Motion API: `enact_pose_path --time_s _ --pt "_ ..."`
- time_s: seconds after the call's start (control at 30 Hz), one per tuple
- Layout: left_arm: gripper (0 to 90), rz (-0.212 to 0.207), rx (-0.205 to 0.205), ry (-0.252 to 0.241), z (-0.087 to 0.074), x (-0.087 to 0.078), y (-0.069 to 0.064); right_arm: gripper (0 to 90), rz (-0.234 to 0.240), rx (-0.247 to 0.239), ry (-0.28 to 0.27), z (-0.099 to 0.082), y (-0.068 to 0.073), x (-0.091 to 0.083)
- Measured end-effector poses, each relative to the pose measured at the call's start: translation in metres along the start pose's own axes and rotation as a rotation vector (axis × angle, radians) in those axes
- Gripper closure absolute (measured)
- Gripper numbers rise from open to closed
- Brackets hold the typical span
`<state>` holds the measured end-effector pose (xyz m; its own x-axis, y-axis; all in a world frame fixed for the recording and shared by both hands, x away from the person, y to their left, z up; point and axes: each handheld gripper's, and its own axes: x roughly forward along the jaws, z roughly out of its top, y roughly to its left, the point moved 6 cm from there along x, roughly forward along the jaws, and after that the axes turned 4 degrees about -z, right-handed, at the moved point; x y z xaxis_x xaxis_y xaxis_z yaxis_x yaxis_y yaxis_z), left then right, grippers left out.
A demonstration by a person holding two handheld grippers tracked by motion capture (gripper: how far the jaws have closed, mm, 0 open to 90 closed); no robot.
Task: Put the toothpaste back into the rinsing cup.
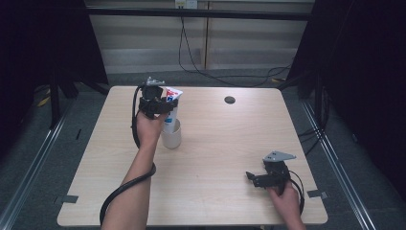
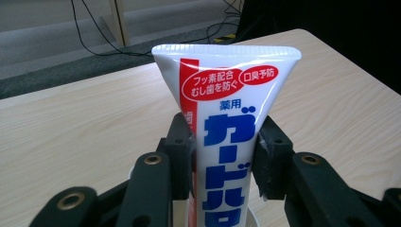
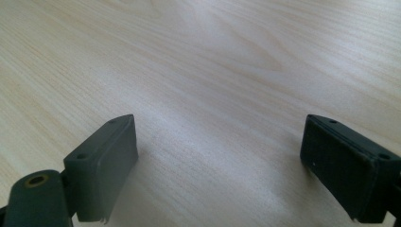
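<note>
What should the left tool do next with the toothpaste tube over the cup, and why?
Probably ease the tube down and then open. The left tool is shut on its middle, the tube stands upright with its lower end in the white cup, and the right tool rests open, apart.

One desk (image 1: 215, 158) stood in the scene. On its far left were one white cup (image 1: 172, 136) and one toothpaste tube (image 2: 227, 123). There were two grippers: one on the far left (image 1: 158, 103), one near right (image 1: 256, 178).
</note>
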<state>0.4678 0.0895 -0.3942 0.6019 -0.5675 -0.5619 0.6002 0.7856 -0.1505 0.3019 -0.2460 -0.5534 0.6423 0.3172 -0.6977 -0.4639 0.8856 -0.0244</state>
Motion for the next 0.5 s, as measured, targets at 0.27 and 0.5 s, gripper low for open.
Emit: enact_pose_path --time_s 0.27,0.5 --pt "64.3 0.001 -0.009 0.01 -0.008 0.001 0.0 11.3 0.0 -0.002 -0.001 0.0 0.0 0.0" --pt "64.2 0.002 -0.016 0.013 -0.015 0.001 0.001 11.4 0.0 0.0 0.0 0.0 0.0 0.0"
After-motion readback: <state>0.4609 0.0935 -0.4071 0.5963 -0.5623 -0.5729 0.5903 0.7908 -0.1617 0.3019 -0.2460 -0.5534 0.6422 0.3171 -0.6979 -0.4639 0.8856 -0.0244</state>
